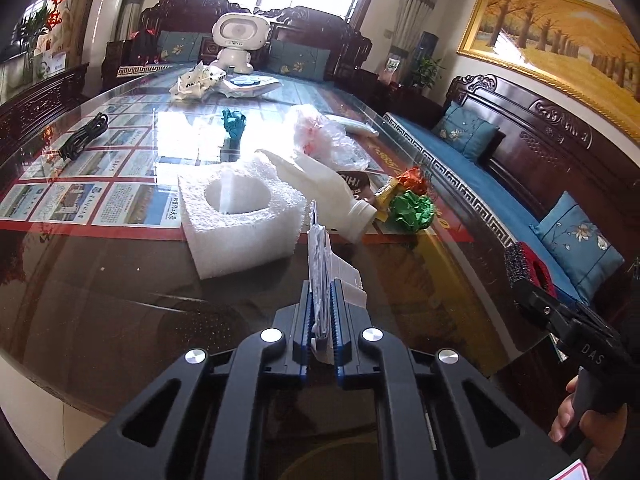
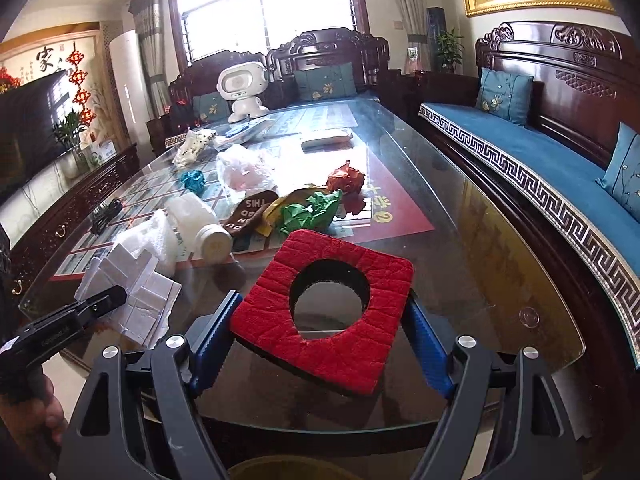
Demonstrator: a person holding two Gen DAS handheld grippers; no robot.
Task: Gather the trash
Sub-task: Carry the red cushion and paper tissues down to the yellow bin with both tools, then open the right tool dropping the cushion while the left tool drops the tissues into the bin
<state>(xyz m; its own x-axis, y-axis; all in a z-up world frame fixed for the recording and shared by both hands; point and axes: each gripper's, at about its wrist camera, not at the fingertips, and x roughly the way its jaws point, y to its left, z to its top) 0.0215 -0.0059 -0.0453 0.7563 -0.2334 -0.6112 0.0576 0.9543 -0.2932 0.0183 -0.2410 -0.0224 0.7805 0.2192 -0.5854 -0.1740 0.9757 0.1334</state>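
Observation:
My left gripper (image 1: 322, 312) is shut on a clear plastic blister tray (image 1: 320, 280), held on edge above the glass table; the tray also shows in the right wrist view (image 2: 136, 292). My right gripper (image 2: 320, 320) is shut on a red square pad with a round hole (image 2: 332, 308), held by its two sides above the table's near end; the pad also shows in the left wrist view (image 1: 530, 266). On the table lie a white foam block (image 1: 240, 216), a white plastic bottle (image 1: 320, 192), green crumpled paper (image 1: 412, 210), red crumpled paper (image 2: 346, 178), a clear plastic bag (image 1: 324, 136) and teal crumpled paper (image 1: 234, 122).
The glass table (image 2: 500, 280) has a curved near edge. A white toy robot (image 1: 236, 40) stands at its far end near more wrappers (image 1: 196, 82). A black cable (image 1: 82, 136) lies at the left. A brown wrapper (image 2: 250, 212) lies by the bottle. Wooden sofas (image 2: 560, 152) line the right.

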